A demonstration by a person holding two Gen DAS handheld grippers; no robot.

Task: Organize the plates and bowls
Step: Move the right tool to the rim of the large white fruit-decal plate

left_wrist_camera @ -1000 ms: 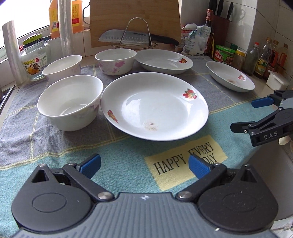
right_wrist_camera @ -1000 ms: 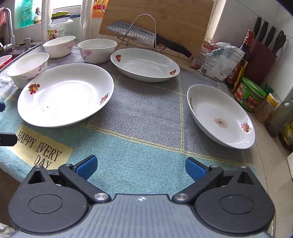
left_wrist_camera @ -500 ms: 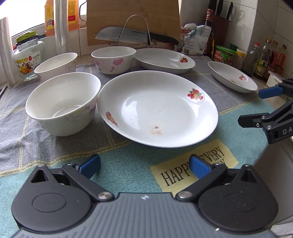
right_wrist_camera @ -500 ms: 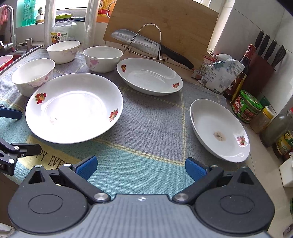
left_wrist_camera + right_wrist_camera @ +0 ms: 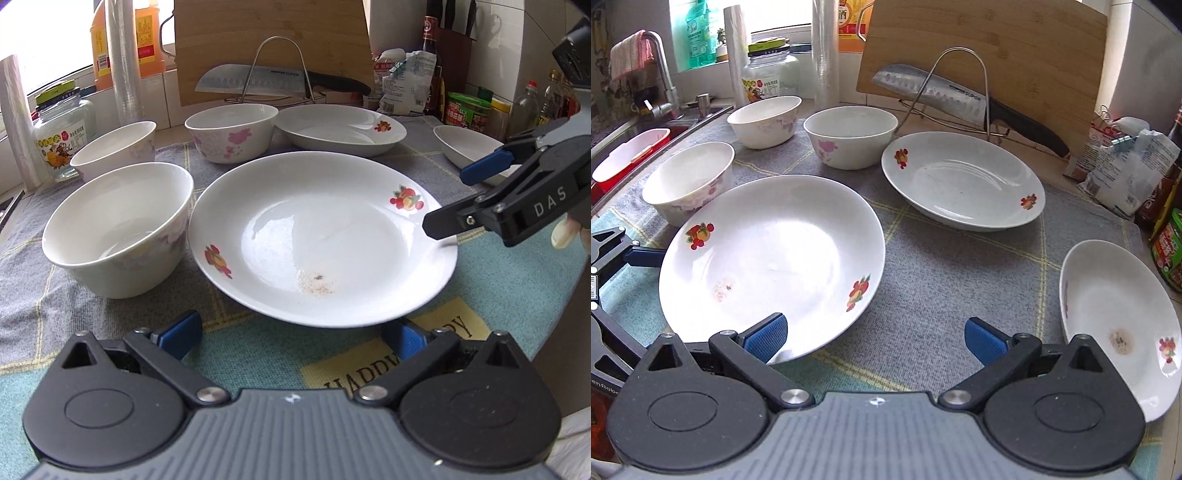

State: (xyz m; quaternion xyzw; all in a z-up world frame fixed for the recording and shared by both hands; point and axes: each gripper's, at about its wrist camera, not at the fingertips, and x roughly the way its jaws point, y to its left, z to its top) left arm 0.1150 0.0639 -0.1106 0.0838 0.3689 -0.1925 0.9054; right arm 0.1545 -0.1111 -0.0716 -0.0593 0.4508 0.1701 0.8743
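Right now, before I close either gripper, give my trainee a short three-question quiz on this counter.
1. Count: how many bowls and how many plates sit on the cloth?
2. True or false: the right gripper is already shut on the large plate.
3. Multiple choice: the knife is A) lying in the oval plate, B) resting on the wire rack in front of the cutting board, C) standing in the front bowl.

Key: 1) three bowls, three plates. 2) False: its fingers stand apart, one over the plate's near rim. 3) B.
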